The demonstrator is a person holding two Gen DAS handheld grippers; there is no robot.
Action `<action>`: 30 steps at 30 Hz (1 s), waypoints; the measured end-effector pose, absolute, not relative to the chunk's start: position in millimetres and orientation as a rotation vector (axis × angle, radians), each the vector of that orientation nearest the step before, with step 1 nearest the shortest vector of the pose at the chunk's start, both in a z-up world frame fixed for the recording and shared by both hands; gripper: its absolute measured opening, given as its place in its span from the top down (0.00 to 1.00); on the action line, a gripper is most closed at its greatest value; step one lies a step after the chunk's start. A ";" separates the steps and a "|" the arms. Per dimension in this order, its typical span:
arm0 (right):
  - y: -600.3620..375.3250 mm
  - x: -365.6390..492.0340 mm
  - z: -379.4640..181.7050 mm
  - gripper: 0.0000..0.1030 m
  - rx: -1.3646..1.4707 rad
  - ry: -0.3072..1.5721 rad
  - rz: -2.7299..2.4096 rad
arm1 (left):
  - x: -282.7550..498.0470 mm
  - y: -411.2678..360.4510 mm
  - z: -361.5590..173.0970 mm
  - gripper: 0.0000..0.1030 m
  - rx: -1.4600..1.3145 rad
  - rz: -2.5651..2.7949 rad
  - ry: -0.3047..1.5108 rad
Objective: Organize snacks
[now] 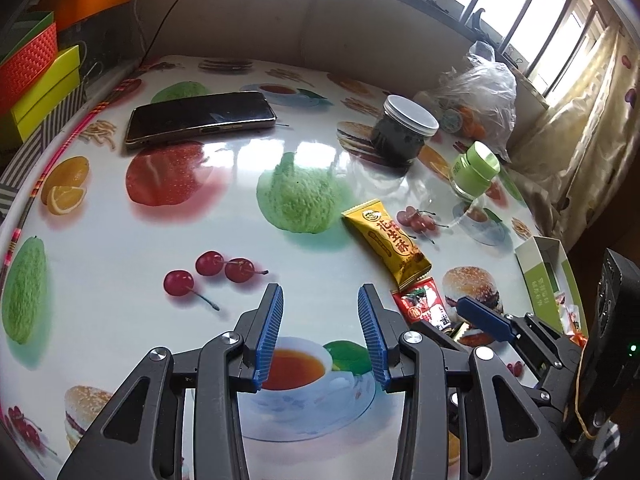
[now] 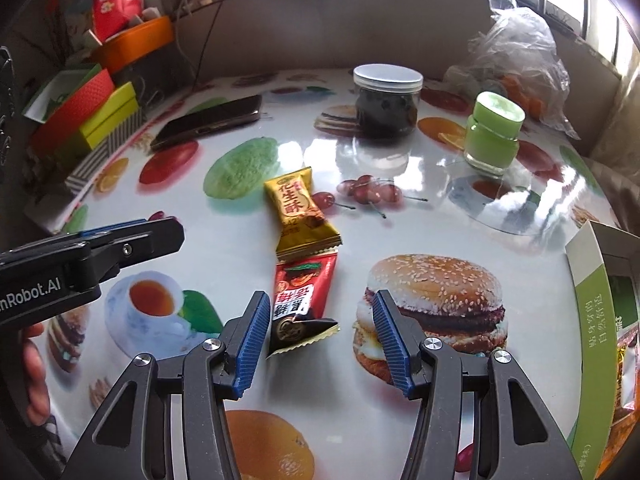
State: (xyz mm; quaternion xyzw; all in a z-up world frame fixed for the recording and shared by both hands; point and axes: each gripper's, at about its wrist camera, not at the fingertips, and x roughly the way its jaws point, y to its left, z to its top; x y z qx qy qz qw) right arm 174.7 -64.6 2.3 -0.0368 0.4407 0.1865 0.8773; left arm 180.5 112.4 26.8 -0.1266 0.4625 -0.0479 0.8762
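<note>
Right wrist view takes in the whole counter [image 2: 400, 220], a glossy round top printed with burgers, fruit and teacups, and everything sits on that. Biggest piece at the right edge is the open green-and-white box [image 2: 592, 292], with bright wrappers showing inside it. Further back there's a crumpled clear plastic bag [image 2: 516, 52], and at the back left a dark phone [image 2: 208, 122] lying flat. Next down, the dark jar with a white lid [image 2: 387, 100] stands upright, and right of it the small green-capped jar [image 2: 494, 136], the two standing apart. Now the snacks: the yellow snack packet [image 2: 302, 214] lies mid-counter, its near end touching the red snack packet [image 2: 302, 292], and a small black wrapper with a gold zigzag edge [image 2: 300, 334] overlaps the red one's near end. The right gripper [image 2: 318, 340] is spread wide, nothing between its blue pads, hovering with that black wrapper just inside the left finger. Over on the left, the left gripper [image 1: 320, 336] is released too, parted over the printed teacup, with the snacks off to its right side.
</note>
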 end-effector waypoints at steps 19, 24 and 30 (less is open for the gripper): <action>-100.3 173.3 0.6 0.77 0.013 0.896 0.344 | 208.5 90.7 24.6 0.61 -0.271 -0.139 0.986; -118.4 170.3 0.8 0.77 0.051 0.897 0.305 | 223.1 79.7 22.8 0.61 -0.329 -0.169 1.010; -132.5 166.6 1.1 0.77 0.076 0.897 0.278 | 237.8 61.2 19.4 0.61 -0.296 -0.143 1.021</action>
